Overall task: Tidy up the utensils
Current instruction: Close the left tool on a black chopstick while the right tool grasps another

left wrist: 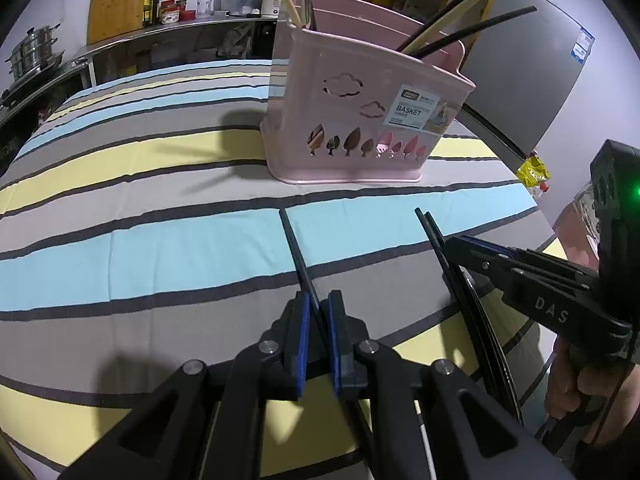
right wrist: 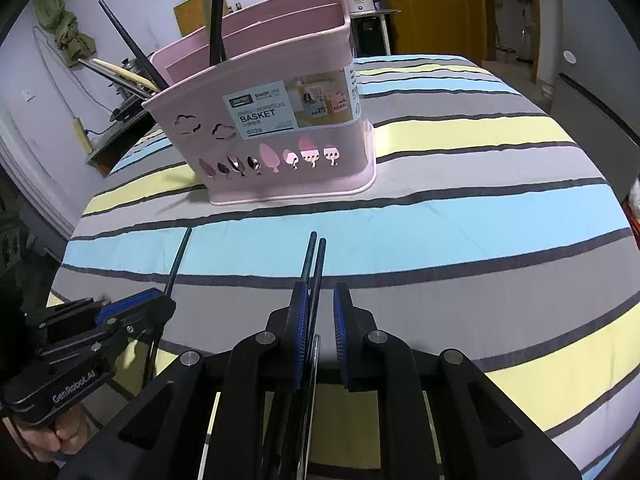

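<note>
- Utensils: a single black chopstick (left wrist: 298, 258) and a pair of black chopsticks (right wrist: 314, 268) are held above the striped cloth (left wrist: 160, 248) that covers the desk; more chopsticks, black and pale wood, stand in the pink basket (left wrist: 360, 120).
- Pink basket sits upright on the cloth, beyond both tongs; white "BASKET" label on its front wall, cloud and tree cut-outs below the rim.
- Left tongs (left wrist: 319, 312): closed on the single black chopstick, blue pads pressing it from both sides; its tip points toward the basket.
- Right tongs (right wrist: 320, 308): a narrow gap shows between the pads; the pair of black chopsticks lies against the left pad. Nearly closed, gripping the pair.
- Seen from the left wrist, the right tongs stand to the right, pair angled forward, well apart from the single chopstick.
- A hand (right wrist: 48, 436) grips the handle of the left tongs.
- Background: a steel counter with bottles and pots, a yellow door.
</note>
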### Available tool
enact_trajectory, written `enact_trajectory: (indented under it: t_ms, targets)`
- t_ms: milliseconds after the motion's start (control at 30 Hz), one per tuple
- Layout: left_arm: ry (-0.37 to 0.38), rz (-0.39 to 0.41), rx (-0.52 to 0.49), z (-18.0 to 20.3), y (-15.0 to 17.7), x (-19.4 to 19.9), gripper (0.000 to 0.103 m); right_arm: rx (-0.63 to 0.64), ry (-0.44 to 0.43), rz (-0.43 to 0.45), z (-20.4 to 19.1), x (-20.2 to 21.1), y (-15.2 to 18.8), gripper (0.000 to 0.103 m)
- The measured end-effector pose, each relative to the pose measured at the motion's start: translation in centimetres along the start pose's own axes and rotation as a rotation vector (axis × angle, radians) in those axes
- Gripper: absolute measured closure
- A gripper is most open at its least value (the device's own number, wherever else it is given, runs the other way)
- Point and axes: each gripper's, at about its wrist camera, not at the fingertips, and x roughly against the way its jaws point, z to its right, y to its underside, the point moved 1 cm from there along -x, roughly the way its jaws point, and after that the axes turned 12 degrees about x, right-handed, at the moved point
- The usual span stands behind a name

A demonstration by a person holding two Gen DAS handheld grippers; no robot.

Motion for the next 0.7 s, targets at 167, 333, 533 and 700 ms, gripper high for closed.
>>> enact_trajectory:
  t_ms: [167, 333, 533, 700]
  targets:
    - [0.002, -0.001, 0.002, -0.5, -0.1, 0.2, 0.092, -0.009, 0.010, -0.014, 0.1, -0.3, -0.1, 0.090]
    - [0.000, -0.005, -0.010, -0.7, -0.2, 0.2, 0.092, -0.003, -0.013, -0.026, -0.9, -0.6, -0.4, 0.097]
    - [-0.029, -0.008, -0.031, -1.9, -0.5, 0.6, 0.093, -0.014, -0.038, -0.028, -1.0, -0.8, -0.5, 0.098]
    - [-0.032, -0.014, -0.016, -2.7, -0.8, 0.6, 0.093, -0.031, -0.021, -0.029, 0.0, -0.8, -0.7, 0.098]
